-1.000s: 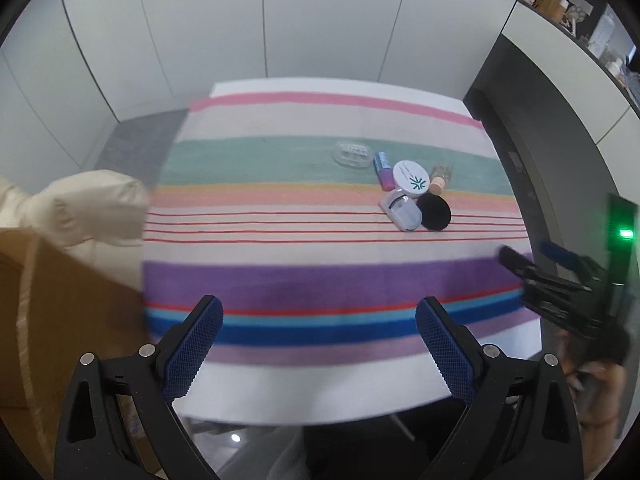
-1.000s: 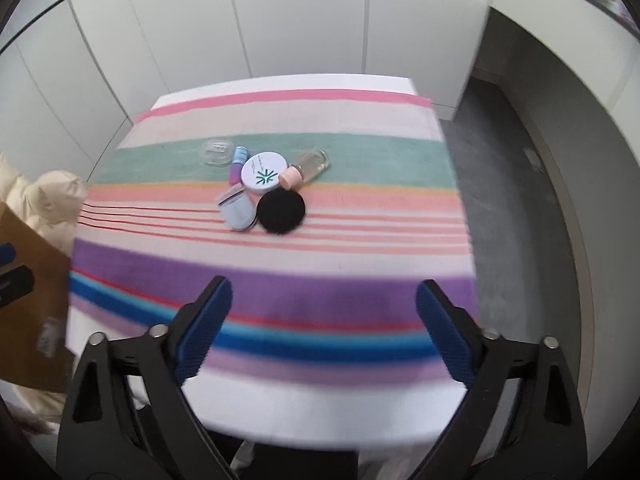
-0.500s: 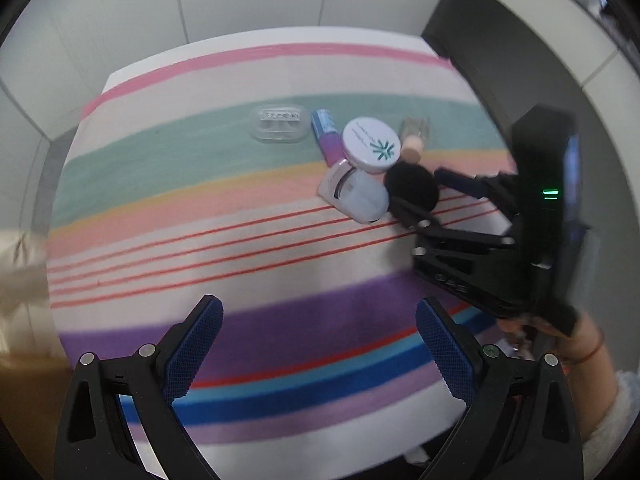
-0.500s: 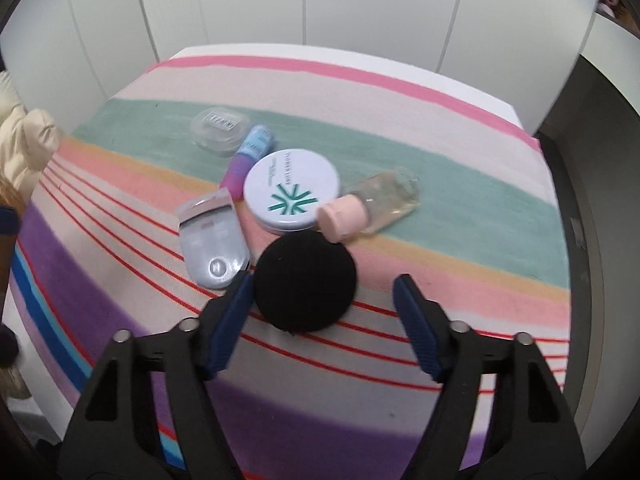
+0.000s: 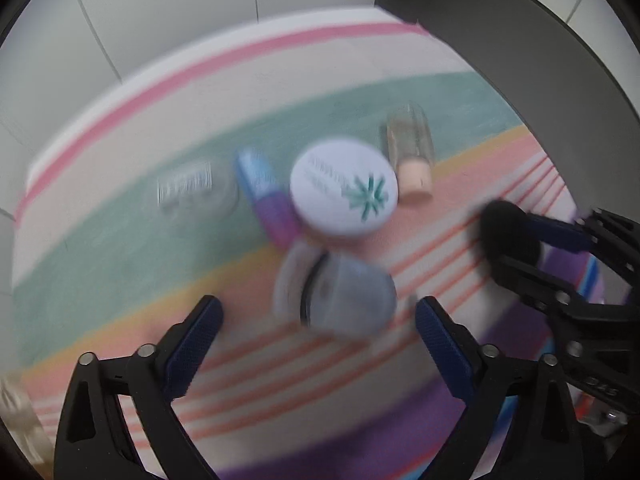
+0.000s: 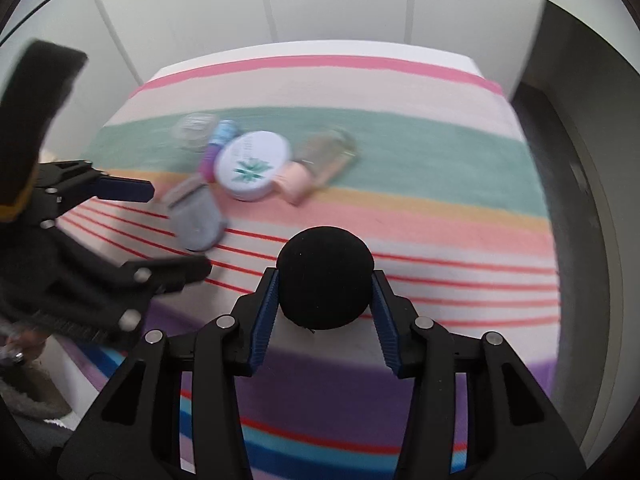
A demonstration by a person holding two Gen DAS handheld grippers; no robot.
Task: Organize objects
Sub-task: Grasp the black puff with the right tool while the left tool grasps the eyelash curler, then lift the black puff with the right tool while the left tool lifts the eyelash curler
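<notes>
My right gripper (image 6: 325,292) is shut on a black round puff (image 6: 325,278) and holds it above the striped cloth; it also shows in the left wrist view (image 5: 508,232). My left gripper (image 5: 318,320) is open, its jaws on either side of a grey-lidded eyelash curler case (image 5: 340,292), also seen in the right wrist view (image 6: 196,216). Behind it lie a white round compact (image 5: 344,192), a blue-purple tube (image 5: 264,196), a clear bottle with a pink cap (image 5: 412,152) and a small clear case (image 5: 192,192).
The striped cloth (image 6: 440,216) covers a table with white cabinet doors (image 6: 340,0) behind it. A dark wall (image 5: 520,60) stands at the right. The table's right edge (image 6: 536,184) drops to grey floor.
My right gripper closed on the black puff and lifted it back from the group. My left gripper moved forward to the grey case.
</notes>
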